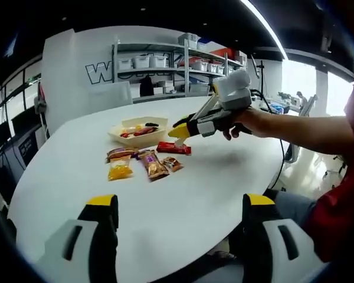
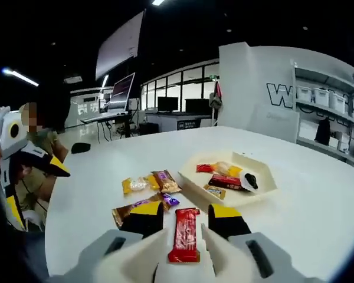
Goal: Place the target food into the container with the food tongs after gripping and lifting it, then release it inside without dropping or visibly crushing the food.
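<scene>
Nearest in the right gripper view, the right gripper [image 2: 186, 227] stands with its jaws parted around the red snack bar [image 2: 184, 234], which lies lengthwise between them on the white table [image 2: 318, 200]; whether the tips touch the wrapper I cannot tell. The step looks like the grasp itself: next comes a gentle closing, a lift, and a short carry to the tray [image 2: 265, 187] just beyond, where packets already lie. The loose packets [image 2: 148, 184] sit alongside. The left gripper [image 1: 180, 203] hangs wide open and empty, well back.
</scene>
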`<action>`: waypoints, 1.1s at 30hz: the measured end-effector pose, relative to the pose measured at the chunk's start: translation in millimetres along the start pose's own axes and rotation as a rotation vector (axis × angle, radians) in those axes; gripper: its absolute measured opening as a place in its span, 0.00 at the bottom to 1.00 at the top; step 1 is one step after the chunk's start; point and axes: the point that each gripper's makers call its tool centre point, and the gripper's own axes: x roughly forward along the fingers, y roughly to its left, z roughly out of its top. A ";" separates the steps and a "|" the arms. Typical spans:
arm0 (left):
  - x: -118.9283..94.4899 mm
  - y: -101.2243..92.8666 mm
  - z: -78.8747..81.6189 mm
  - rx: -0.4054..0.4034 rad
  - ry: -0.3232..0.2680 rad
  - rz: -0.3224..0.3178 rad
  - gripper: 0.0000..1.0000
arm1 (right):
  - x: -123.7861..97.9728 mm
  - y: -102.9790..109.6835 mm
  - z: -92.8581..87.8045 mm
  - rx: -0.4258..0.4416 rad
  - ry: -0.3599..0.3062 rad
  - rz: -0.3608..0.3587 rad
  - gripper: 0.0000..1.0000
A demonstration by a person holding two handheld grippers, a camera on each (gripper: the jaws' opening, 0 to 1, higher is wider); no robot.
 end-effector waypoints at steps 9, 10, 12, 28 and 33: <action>-2.3 4.7 -4.7 -0.015 0.003 0.005 0.84 | 12.9 -4.0 -8.3 -0.008 0.019 -0.003 0.27; -2.7 5.3 -4.9 -0.016 0.001 0.005 0.84 | 13.0 -4.7 -8.9 0.002 0.021 -0.002 0.27; -3.4 7.7 -7.2 -0.016 0.007 0.010 0.84 | 13.6 -4.7 -10.7 0.018 0.023 0.004 0.27; -2.5 13.9 -10.2 -0.024 0.014 0.009 0.84 | 29.8 2.3 -5.5 -0.017 0.017 0.020 0.26; -3.6 20.5 -11.3 -0.029 0.014 0.018 0.84 | 27.8 0.0 -10.1 0.065 0.013 0.003 0.22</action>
